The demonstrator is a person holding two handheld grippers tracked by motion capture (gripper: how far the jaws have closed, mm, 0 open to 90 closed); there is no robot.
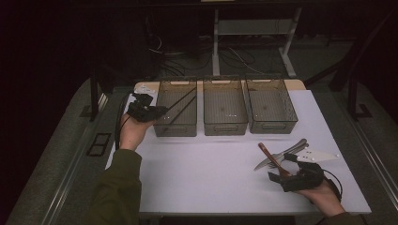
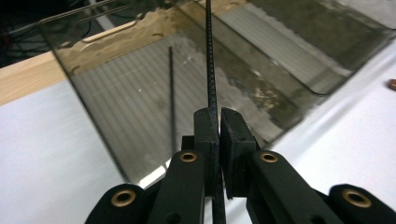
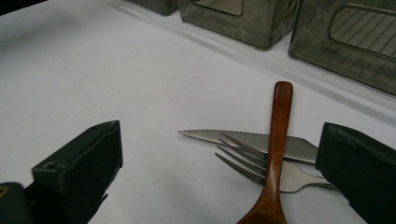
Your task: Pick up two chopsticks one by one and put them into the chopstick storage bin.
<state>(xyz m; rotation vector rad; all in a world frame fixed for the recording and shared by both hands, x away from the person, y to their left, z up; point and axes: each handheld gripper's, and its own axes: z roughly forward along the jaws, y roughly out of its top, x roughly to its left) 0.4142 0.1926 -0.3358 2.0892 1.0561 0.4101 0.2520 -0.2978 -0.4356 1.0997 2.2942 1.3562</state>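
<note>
Thin black chopstick [image 2: 211,70]: clamped at its lower end, slanting up over the near wall of the leftmost smoky bin [image 1: 177,107]. Second black chopstick [image 2: 172,93]: inside that bin, leaning diagonally. Wooden spoon [image 3: 275,154]: on the bench well right of that bin, lying across a knife and fork.

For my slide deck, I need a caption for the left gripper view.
Left gripper shut on a black chopstick over the leftmost smoky bin, another chopstick inside.

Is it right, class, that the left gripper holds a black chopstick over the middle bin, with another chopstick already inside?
Not the middle bin. The left gripper holds the black chopstick over the leftmost bin, where another chopstick lies, as the high view shows.
</note>
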